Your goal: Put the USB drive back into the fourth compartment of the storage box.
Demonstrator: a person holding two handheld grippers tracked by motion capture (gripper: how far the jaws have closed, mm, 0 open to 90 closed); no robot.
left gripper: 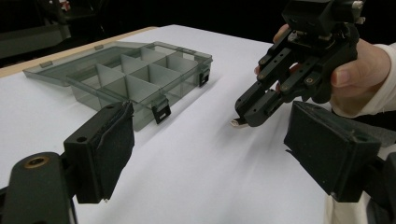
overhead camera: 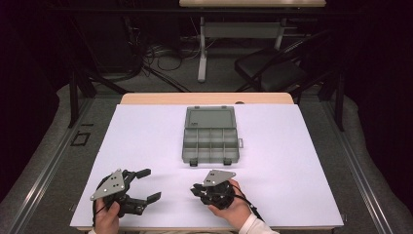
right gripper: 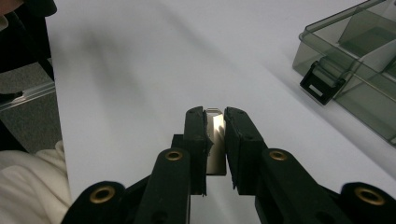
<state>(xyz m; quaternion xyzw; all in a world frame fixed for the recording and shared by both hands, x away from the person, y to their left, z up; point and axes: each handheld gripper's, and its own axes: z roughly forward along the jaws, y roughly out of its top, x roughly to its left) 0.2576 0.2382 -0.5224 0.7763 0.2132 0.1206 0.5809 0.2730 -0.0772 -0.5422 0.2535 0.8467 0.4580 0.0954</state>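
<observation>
A translucent grey compartment box (overhead camera: pixel 210 146) lies open mid-table, its lid flat on the far side and its cells looking empty. The same box (left gripper: pixel 135 79) has two black latches on its near wall (right gripper: pixel 359 60). My left gripper (overhead camera: pixel 149 184) rests near the front left, open, with nothing between its jaws (left gripper: pixel 219 144). My right gripper (overhead camera: pixel 196 189) sits just in front of the box, pointing left and tilted down at the sheet (left gripper: pixel 250 119). It is shut (right gripper: pixel 215 116) on a small flat silvery metal piece (right gripper: pixel 215 135), whose tip (left gripper: pixel 237 122) pokes out close to the table.
A white sheet (overhead camera: pixel 292 161) covers the table, with a wooden edge at the back. Beyond stand a black chair (overhead camera: pixel 272 70), a desk leg (overhead camera: pixel 201 48) and floor cables. A white sleeve (overhead camera: pixel 253 226) shows at the front edge.
</observation>
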